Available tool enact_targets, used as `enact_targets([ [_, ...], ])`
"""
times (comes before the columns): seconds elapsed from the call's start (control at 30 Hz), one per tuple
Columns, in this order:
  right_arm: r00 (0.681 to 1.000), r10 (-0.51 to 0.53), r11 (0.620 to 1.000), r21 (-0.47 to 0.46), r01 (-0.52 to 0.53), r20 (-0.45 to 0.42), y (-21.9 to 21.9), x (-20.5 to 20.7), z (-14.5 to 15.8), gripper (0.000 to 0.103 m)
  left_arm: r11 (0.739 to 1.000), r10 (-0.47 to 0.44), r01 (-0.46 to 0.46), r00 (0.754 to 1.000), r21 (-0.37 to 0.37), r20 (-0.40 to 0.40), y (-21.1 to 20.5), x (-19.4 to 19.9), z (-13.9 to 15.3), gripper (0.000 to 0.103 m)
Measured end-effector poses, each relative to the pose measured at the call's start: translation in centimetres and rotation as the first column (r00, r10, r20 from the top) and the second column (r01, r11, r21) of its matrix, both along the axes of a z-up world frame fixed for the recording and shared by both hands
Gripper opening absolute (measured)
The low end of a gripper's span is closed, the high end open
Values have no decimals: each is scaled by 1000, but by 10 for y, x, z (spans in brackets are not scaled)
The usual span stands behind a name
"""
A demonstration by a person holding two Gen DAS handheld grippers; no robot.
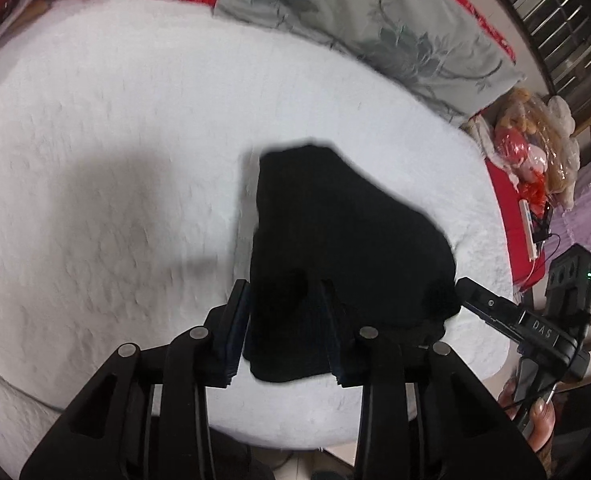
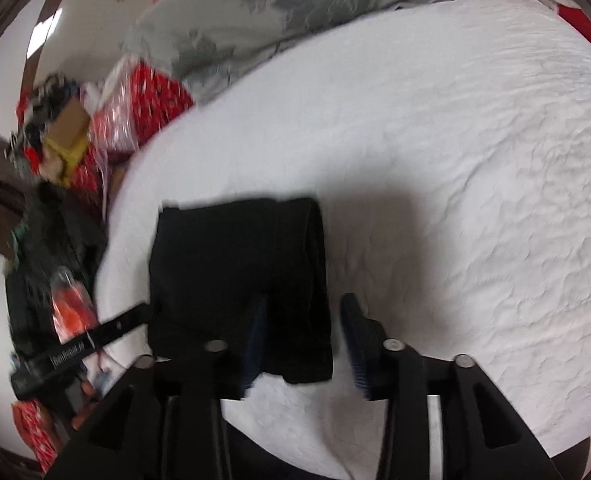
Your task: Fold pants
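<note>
Left gripper (image 1: 285,304) fingers pinch the pants (image 1: 335,240) — right gripper (image 2: 305,322) fingers parted, astride them.

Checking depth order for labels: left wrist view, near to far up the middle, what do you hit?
Left gripper → folded black pants → white textured bedspread → grey-green floral pillow.

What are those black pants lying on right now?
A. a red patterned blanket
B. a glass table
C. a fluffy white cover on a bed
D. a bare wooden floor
C: the folded black pants rest on the fluffy white cover, with the grey flowered pillow at its far edge.
</note>
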State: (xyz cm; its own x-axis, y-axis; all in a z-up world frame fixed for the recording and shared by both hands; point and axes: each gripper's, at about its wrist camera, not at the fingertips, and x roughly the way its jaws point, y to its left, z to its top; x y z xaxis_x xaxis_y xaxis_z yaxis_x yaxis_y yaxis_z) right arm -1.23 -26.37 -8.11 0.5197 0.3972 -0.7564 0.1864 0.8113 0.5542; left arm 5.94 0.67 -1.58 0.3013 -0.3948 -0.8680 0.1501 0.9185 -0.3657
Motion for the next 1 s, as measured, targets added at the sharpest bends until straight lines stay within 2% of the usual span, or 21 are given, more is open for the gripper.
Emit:
enact_targets([
  [0.07,999,-41,998,41,41,-5,-10,6,0,54,1000,1,-1,1000,10,13,-2,13,4,44],
  [0.13,998,-56,996,75,57,-15,-15,13,-4,54,1000,9,-9,1000,21,12,-4,28,2,46],
  [0.33,997,-49,995,82,53,-51,-5,33,-17,54,1000,0,2,998,23,-64,-18,54,-12,46],
  [0.47,998,-27,995,99,32,-54,2,44,-21,54,999,1,1,998,46,-57,-26,56,-17,55],
  [0.57,999,1,996,85,3,-48,11,52,-22,55,999,20,-18,999,36,-46,-29,57,-18,55],
  [0.63,999,13,999,31,-11,-46,17,54,-22,51,998,44,-43,999,45,-28,-32,59,-19,55],
  [0.67,999,19,1000,9,-19,-43,20,56,-21,49,997,54,-53,998,54,-14,-33,59,-19,51],
  [0.8,999,34,994,-104,-37,-23,26,55,-11,31,993,69,-71,997,98,20,-39,56,-16,42],
  [0.9,1000,24,995,-102,-22,14,19,50,0,29,992,75,-78,997,94,36,-38,55,-11,38],
  [1.0,1000,22,994,-104,-21,3,14,49,-5,28,991,79,-82,996,103,34,-38,57,-13,37],
])
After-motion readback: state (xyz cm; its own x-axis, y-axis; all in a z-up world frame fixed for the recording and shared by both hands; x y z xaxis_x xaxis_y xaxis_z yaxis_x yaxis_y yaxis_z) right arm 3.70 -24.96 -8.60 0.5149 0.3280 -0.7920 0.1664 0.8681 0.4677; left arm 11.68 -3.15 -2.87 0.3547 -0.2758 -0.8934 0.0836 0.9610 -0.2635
